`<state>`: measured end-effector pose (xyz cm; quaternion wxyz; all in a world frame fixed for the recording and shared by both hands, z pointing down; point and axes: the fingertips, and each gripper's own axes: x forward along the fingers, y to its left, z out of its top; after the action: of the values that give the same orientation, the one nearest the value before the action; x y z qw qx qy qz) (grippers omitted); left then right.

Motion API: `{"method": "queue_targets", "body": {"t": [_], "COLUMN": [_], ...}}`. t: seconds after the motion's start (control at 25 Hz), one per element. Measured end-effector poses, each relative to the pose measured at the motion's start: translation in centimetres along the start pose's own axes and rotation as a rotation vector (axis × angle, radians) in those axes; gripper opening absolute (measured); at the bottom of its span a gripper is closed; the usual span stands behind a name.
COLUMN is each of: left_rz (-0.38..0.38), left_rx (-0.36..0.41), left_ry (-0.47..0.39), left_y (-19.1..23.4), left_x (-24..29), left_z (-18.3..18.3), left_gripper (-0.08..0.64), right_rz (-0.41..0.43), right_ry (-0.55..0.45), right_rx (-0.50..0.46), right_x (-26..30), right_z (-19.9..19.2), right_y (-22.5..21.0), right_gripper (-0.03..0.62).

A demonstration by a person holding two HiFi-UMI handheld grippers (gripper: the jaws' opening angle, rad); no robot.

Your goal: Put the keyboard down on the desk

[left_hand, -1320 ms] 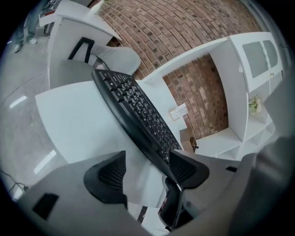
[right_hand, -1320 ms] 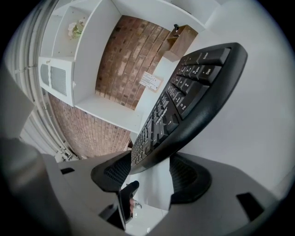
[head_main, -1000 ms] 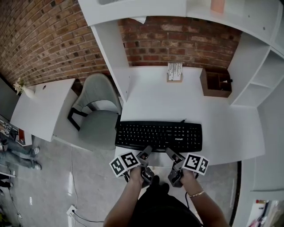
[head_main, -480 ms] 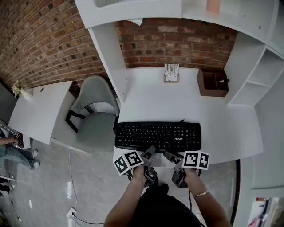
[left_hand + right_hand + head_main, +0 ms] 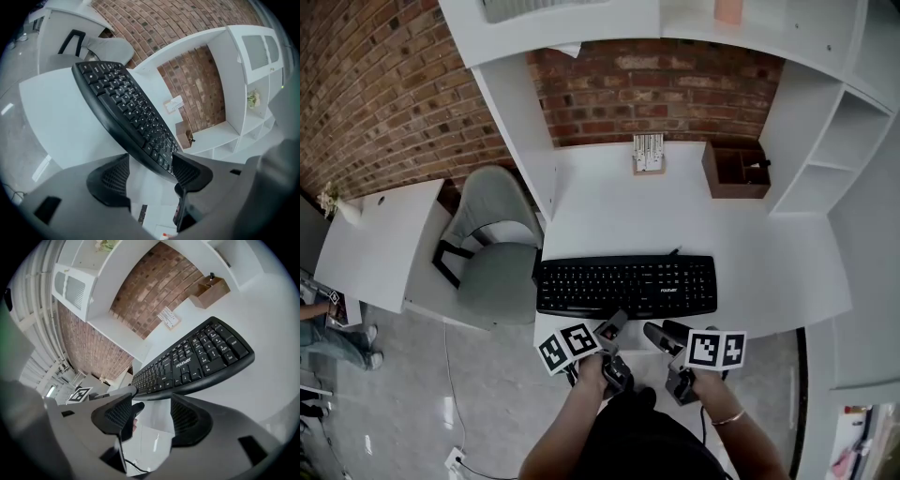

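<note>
Left gripper (image 5: 149, 169): jaws spread, nothing clamped, bare desk (image 5: 61, 122) visible between them. The front edge of the keyboard (image 5: 126, 108) runs just ahead of the jaw tips.

Right gripper (image 5: 151, 411): jaws likewise apart and empty, just short of the same front edge.

In the head view both grippers sit side by side at the desk's near edge. The keyboard lies flat on the white desk, close to that edge. A brown wooden box (image 5: 733, 169) stands well behind it at the brick wall (image 5: 666, 89). A grey chair (image 5: 492, 253) stands left of the desk.
</note>
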<state>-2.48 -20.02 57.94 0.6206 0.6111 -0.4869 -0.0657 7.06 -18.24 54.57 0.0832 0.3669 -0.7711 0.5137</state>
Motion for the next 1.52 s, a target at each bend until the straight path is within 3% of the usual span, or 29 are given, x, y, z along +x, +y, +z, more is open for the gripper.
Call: {"method": "queue_targets", "body": {"t": [0.16, 0.32, 0.56, 0.96, 1.24, 1.52], "left_rz": [-0.004, 0.000, 0.013, 0.034, 0.060, 0.056], "left_rx": [0.124, 0.281, 0.533, 0.831, 0.924, 0.946], "left_ry": [-0.011, -0.019, -0.080, -0.167, -0.199, -0.246], "left_y": [-1.0, -2.1, -4.5, -6.6, -6.9, -7.4], "left_x": [-1.3, -2.5, -3.9, -6.4, -8.0, -9.2], "left_z": [0.2, 0.3, 0.6, 1.3, 1.1, 1.4], "left_gripper": [0.272, 0.252, 0.152, 0.011, 0.008, 0.009], "right_rz": [-0.020, -0.060, -0.126, -0.157, -0.190, -0.220], "right_ry": [-0.053, -0.111, -0.182, -0.273, -0.312, -0.354], "right_rx": [-0.115, -0.239, -0.381, -0.482, -0.559, -0.617], "right_x": [-1.1, -2.1, -3.6, -5.7, -7.2, -8.5], "right_z": [0.8, 1.5, 2.3, 2.7, 2.9, 3.2], "right_y": [0.8, 2.1, 2.9, 3.8, 4.2, 3.7], "right_gripper": [0.223, 0.140, 0.036, 0.007, 0.005, 0.005]}}
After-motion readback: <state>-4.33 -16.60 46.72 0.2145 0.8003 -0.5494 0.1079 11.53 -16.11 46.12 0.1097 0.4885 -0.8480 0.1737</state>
